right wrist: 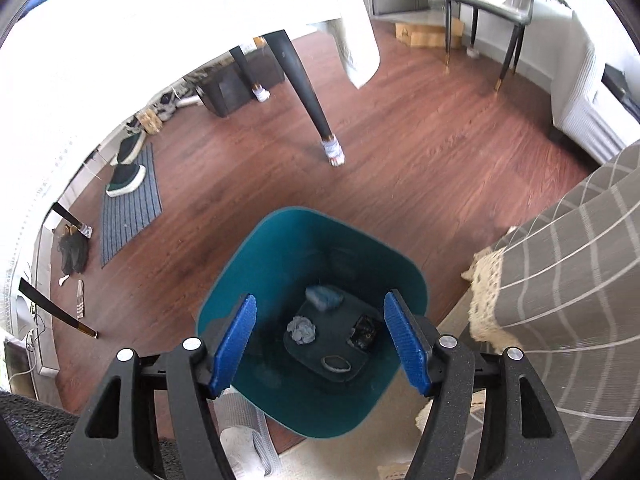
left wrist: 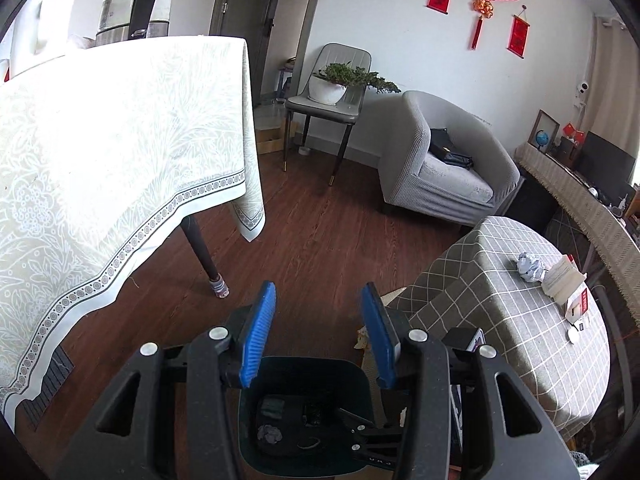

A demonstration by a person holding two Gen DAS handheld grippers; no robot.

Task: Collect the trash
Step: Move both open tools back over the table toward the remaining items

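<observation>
A teal trash bin (right wrist: 276, 248) stands on the wood floor, and it also shows in the left wrist view (left wrist: 308, 368). Inside it lie a crumpled grey paper ball (right wrist: 302, 329), a bluish wad (right wrist: 325, 297), a dark wrapper (right wrist: 365, 333) and a small ring-shaped piece (right wrist: 335, 363). My right gripper (right wrist: 324, 344) is open and empty, directly above the bin. My left gripper (left wrist: 320, 332) is open and empty, above the bin's far rim. A crumpled paper ball (left wrist: 530, 266) lies on the grey checked table (left wrist: 480, 292) to the right.
A table with a white patterned cloth (left wrist: 100, 152) stands left, its dark leg (right wrist: 308, 92) on the floor. A grey armchair (left wrist: 448, 160), a chair with a potted plant (left wrist: 332, 84), a striped mat (right wrist: 128, 204) with shoes, and a tissue pack (left wrist: 562, 278) are around.
</observation>
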